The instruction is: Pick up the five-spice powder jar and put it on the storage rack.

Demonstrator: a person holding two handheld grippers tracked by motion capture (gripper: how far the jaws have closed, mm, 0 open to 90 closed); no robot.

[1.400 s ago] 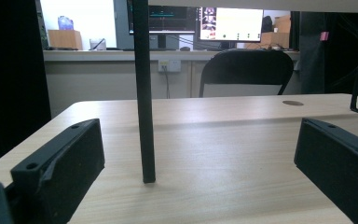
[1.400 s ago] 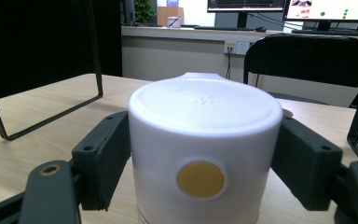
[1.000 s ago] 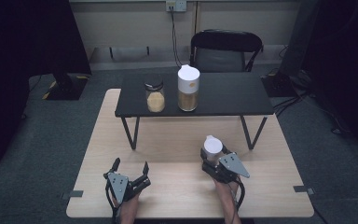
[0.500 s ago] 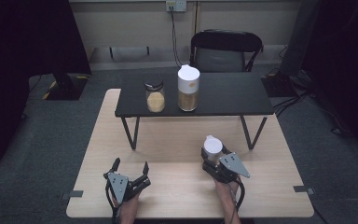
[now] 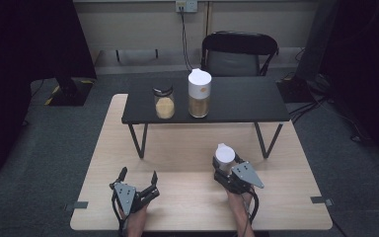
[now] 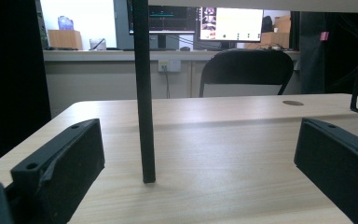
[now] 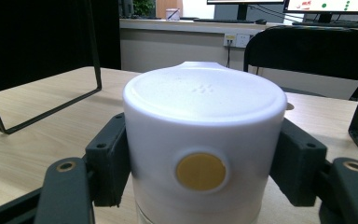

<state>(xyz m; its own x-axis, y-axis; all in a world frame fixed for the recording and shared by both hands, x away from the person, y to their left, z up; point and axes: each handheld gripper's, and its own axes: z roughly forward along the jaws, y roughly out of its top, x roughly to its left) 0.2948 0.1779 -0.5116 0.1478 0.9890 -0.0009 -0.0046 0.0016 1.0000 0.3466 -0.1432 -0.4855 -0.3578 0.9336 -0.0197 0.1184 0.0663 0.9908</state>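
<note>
White plastic lidded canister (image 7: 204,154), standing on the wooden counter (image 5: 187,163) before the black shelf (image 5: 237,101), is clamped by the right claw (image 5: 225,165); its smooth wall could slip if lifted quickly, while the left claw (image 5: 138,177) gapes empty.

No writing, brand or number can be read anywhere. The white lid (image 7: 204,121) bears only a plain yellow dot. The monitor screens (image 6: 231,22) at the back are too small to read.

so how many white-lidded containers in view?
2. One white-lidded container stands on the black shelf beside a black-lidded jar; the other is clamped in the right gripper on the wooden table.
</note>
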